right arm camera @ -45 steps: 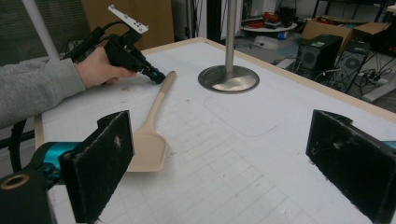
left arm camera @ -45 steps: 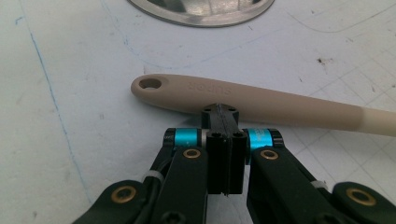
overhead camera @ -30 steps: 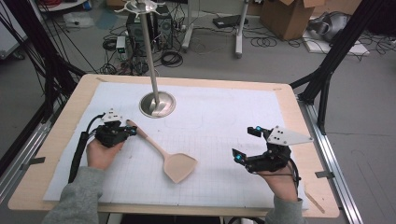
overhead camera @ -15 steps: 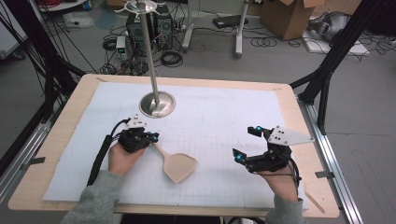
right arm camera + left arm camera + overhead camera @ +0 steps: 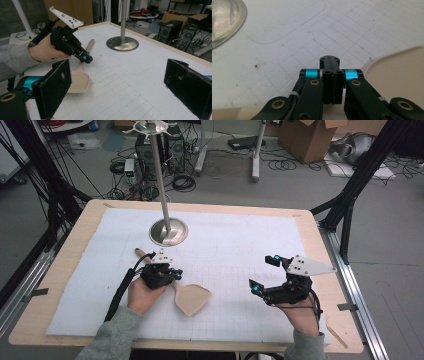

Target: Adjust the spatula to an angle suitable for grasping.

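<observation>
High view: left gripper (image 5: 172,272), jaws clenched empty, had slid along the wooden spatula (image 5: 187,297) handle toward its blade on the tabletop (image 5: 300,232). Right gripper (image 5: 265,275) hung wide open, unmoved; beyond, the metal stand (image 5: 169,231). Likely repositioning before a grasp.

**Desk and what lies on it**

A light wooden desk (image 5: 65,285) carries a white gridded mat (image 5: 240,250) over most of its top. On the mat stands a round metal base (image 5: 169,232) with an upright pole. Nearer the front lies a wooden spatula (image 5: 191,299), blade flat on the mat.
</observation>
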Demonstrator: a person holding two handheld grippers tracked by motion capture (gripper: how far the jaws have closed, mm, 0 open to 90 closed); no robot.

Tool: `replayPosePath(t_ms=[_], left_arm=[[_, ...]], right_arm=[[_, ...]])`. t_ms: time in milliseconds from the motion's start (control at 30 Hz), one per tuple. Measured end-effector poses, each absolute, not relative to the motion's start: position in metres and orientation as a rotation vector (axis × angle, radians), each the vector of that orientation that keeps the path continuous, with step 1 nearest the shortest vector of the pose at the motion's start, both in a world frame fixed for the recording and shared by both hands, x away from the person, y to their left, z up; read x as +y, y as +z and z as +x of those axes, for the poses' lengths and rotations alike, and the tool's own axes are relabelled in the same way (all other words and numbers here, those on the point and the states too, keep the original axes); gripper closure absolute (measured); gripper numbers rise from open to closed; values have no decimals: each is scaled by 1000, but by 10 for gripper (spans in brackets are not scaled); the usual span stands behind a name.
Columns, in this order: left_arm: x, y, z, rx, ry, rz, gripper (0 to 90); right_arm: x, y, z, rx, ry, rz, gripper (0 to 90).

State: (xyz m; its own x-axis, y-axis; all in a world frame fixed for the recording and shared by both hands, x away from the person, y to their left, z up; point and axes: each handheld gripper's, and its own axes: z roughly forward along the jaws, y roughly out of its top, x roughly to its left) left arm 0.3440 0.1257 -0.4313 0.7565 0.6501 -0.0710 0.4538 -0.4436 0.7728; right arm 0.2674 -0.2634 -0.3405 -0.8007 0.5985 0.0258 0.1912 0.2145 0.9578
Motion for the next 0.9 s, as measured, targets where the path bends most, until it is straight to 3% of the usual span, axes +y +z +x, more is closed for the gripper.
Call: replayPosePath(t_ms=[900], left_arm=[[127, -437, 331, 780, 267, 2236, 896]], right_arm=[[-263, -341, 267, 2153, 1609, 742, 67]])
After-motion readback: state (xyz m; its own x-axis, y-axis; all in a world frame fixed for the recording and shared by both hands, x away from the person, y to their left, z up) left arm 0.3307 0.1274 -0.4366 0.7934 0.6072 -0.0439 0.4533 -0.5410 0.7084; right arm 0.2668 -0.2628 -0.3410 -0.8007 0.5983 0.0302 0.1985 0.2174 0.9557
